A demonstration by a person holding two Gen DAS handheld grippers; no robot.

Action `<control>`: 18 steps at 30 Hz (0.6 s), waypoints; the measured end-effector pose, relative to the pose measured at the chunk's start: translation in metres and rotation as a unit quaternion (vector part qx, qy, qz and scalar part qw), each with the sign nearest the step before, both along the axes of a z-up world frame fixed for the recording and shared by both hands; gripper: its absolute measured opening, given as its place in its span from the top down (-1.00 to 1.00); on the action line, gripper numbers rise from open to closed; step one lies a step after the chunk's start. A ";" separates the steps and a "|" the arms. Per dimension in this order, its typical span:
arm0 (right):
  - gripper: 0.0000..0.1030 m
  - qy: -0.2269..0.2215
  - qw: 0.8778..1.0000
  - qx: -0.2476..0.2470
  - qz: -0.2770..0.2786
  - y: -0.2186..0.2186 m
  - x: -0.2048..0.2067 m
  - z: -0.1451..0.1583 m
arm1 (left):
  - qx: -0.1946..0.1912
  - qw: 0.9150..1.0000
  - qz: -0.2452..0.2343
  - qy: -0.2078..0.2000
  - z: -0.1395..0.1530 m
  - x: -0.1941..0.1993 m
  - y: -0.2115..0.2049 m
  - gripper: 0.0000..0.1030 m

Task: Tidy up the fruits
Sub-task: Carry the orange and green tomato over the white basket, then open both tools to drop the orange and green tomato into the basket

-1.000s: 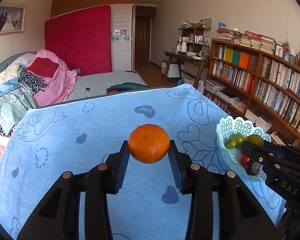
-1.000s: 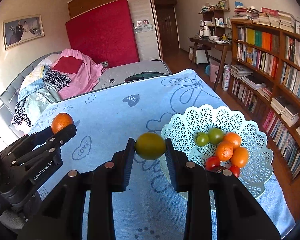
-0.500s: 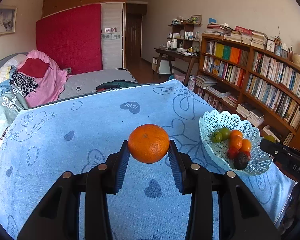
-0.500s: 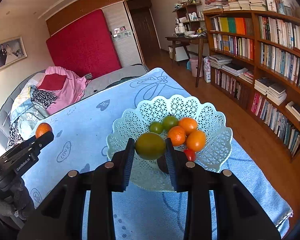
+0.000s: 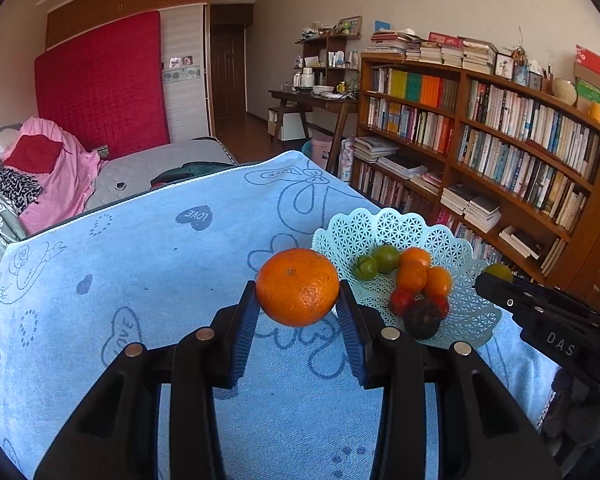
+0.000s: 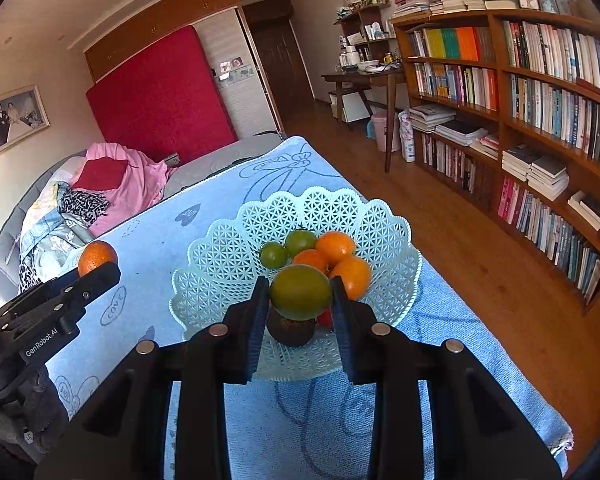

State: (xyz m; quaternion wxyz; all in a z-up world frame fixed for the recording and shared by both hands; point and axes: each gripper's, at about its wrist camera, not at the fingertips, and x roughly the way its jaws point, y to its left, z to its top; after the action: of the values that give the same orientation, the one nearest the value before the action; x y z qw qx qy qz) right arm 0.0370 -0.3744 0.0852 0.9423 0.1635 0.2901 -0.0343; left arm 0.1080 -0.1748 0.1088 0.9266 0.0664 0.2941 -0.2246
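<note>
My left gripper (image 5: 298, 312) is shut on an orange tangerine (image 5: 297, 286) and holds it above the blue towel, just left of the pale green lattice basket (image 5: 384, 226). My right gripper (image 6: 300, 304) is shut on a green citrus fruit (image 6: 301, 291) and holds it over the near part of the basket (image 6: 228, 256). The basket holds several fruits: green ones, tangerines (image 6: 336, 245), small red ones and a dark round one (image 5: 422, 317). The left gripper with its tangerine (image 6: 97, 256) shows at the left of the right wrist view.
The blue towel (image 5: 140, 280) covers the table. Its right edge drops to a wooden floor (image 6: 480, 248). A tall bookshelf (image 6: 540, 100) stands to the right. A bed with pink bedding (image 5: 48, 168) lies behind the table.
Both grippers have moved right toward the basket. The right gripper's green fruit is now above the fruits in the basket. The left gripper's tangerine is closer to the basket's left rim.
</note>
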 end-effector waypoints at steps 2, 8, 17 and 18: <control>0.38 -0.001 1.000 0.003 -0.001 -0.003 -0.001 -0.001 | 0.002 1.000 -0.009 0.004 -0.002 0.000 -0.010 0.23; 0.38 -0.002 1.000 0.019 -0.003 -0.010 -0.003 -0.007 | 0.010 0.999 -0.030 0.013 -0.009 0.000 -0.031 0.23; 0.36 -0.003 1.000 0.021 -0.004 -0.012 -0.003 -0.009 | 0.008 0.999 -0.041 0.025 -0.014 0.001 -0.047 -0.08; 0.33 -0.004 1.000 0.023 -0.006 -0.013 -0.004 -0.009 | 0.004 0.999 -0.038 0.022 -0.013 0.001 -0.047 -0.26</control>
State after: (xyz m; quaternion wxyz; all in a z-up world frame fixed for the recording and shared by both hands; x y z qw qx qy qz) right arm 0.0335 -0.3873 0.0757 0.9391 0.1869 0.2864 -0.0324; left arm 0.1092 -0.2218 0.0954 0.9103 0.0759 0.3127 -0.2603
